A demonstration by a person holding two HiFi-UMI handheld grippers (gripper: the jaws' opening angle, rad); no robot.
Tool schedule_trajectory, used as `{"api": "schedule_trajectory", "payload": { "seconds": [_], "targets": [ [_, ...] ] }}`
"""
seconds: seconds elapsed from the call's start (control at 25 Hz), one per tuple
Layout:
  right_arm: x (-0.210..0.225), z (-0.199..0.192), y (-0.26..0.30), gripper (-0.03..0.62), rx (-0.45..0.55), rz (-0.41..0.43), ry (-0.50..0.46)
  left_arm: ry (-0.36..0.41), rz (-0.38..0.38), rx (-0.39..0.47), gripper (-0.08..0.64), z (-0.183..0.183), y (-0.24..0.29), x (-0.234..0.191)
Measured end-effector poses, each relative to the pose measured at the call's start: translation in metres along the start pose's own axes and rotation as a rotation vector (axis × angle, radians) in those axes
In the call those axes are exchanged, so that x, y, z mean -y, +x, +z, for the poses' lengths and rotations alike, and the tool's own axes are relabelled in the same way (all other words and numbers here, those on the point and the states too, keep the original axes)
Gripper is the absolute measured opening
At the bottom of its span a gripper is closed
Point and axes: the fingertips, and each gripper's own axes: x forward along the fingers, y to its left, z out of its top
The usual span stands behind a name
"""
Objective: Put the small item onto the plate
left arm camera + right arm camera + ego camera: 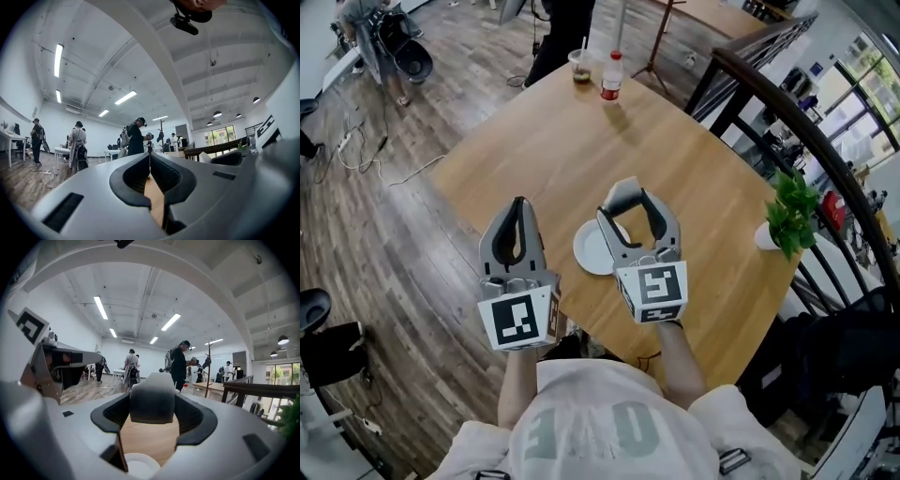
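Wooden table [553, 141] bears a white plate [589, 255]; just past the plate's far rim the right gripper [631, 201] clamps the small grey item [623, 190], and left of the plate the left gripper [519, 204] has its jaws pressed together on nothing.

Both forearms reach forward from the body, side by side. Left gripper [519, 204]: jaws pressed together at the tips, nothing between them. Right gripper [630, 201]: jaws clamped on a small grey item [152, 401], held at the jaw tips.
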Motion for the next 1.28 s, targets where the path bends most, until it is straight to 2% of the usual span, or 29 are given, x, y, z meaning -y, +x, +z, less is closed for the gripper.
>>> {"api": "schedule_trajectory", "payload": {
  "seconds": [0.32, 0.48, 0.68, 0.88, 1.28],
  "targets": [
    [-0.017, -0.113, 0.034, 0.309, -0.364, 0.071, -0.022, 0.002, 0.0, -0.128, 0.009, -0.046, 0.006, 0.0],
    [-0.022, -0.167, 0.044, 0.308, -0.512, 0.094, -0.031, 0.0, 0.012, -0.167, 0.009, -0.066, 0.015, -0.004],
    [-0.022, -0.217, 0.045, 0.308, -0.677, 0.114, -0.012, 0.0, -0.007, -0.197, 0.009, -0.083, 0.021, -0.001],
    [-0.03, -0.247, 0.039, 0.308, -0.775, 0.16, 0.034, -0.003, -0.013, -0.213, 0.009, -0.091, 0.02, 0.001],
    [-0.047, -0.27, 0.036, 0.308, -0.855, 0.229, 0.066, 0.002, -0.02, -0.23, 0.009, -0.097, 0.019, 0.003]
  ]
}}
